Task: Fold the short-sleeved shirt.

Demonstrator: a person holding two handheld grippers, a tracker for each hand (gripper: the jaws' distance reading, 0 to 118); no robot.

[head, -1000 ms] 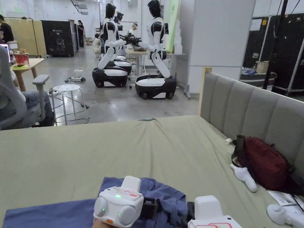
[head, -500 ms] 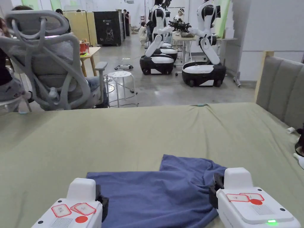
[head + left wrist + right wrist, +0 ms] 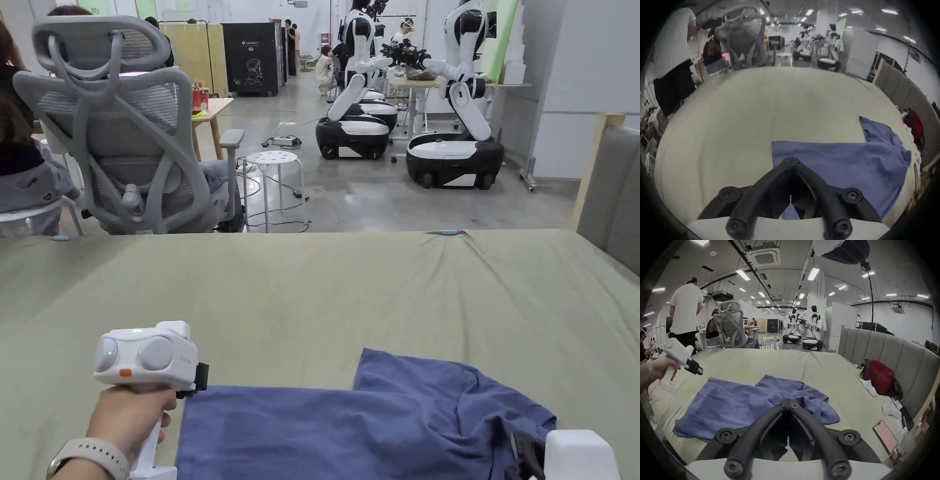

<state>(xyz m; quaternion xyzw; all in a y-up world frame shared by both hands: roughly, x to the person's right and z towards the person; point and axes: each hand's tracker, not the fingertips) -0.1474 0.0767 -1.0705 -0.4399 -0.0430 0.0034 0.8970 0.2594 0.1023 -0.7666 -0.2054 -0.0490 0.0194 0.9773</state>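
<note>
A blue short-sleeved shirt (image 3: 350, 425) lies on the green bed sheet (image 3: 312, 294), mostly flat, with its right end rumpled (image 3: 817, 404). A hand holds my left gripper (image 3: 201, 379) just above the shirt's left edge; its jaws are shut and hold nothing, as the left gripper view (image 3: 791, 160) also shows. From the right gripper view, the left gripper (image 3: 696, 368) hangs clear above the sheet. My right gripper (image 3: 525, 456) is at the shirt's right end. Its jaws (image 3: 788, 402) meet at the tips above the cloth, with nothing between them.
A grey padded headboard (image 3: 893, 353) runs along the right side. Against it lie a red bag (image 3: 880, 378) and white items (image 3: 868, 386), with a phone (image 3: 885, 436) nearer. Beyond the bed stand an office chair (image 3: 125, 137), a white stool (image 3: 272, 159) and humanoid robots (image 3: 456, 94).
The head camera has swung left. The shirt, bunched between the grippers a second ago, now lies spread out. My left gripper has lifted off the shirt's left edge.
</note>
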